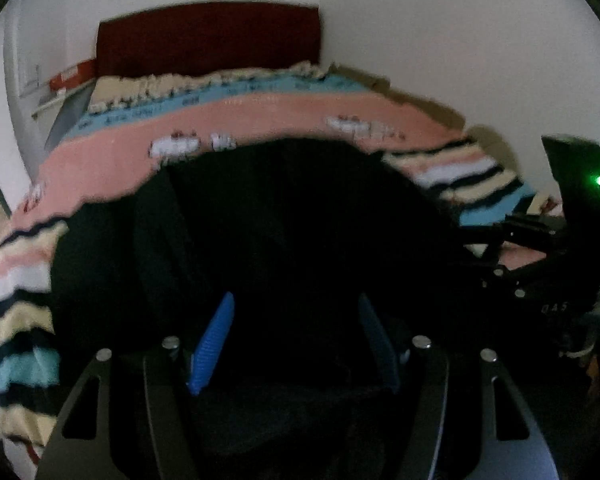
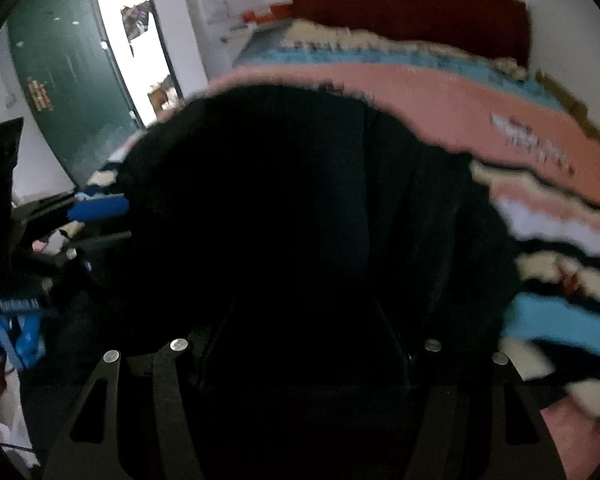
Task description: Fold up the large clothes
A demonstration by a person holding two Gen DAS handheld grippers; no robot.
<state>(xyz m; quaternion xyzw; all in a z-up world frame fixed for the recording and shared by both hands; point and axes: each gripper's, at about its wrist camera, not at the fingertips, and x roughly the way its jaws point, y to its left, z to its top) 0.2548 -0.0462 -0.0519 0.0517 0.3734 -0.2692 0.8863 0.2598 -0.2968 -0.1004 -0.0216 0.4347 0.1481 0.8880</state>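
Note:
A large black garment (image 1: 280, 220) (image 2: 280, 200) lies spread on a bed covered by a pink, blue and striped blanket (image 1: 260, 116) (image 2: 440, 92). My left gripper (image 1: 296, 297) hovers over the garment's near part, its blue pads (image 1: 214, 340) wide apart and bare. In the right wrist view, the left gripper (image 2: 126, 220) is at the garment's left edge. My right gripper (image 2: 304, 302) is over the garment's near right part. Its dark fingers stand apart and are hard to make out against the cloth. In the left wrist view, the right gripper (image 1: 484, 236) reaches in from the right.
A dark red headboard (image 1: 208, 36) (image 2: 412, 8) stands against the white wall at the far end of the bed. A green door (image 2: 68, 80) hangs ajar to the left of the bed. A red box (image 1: 72, 76) sits by the bed's far left corner.

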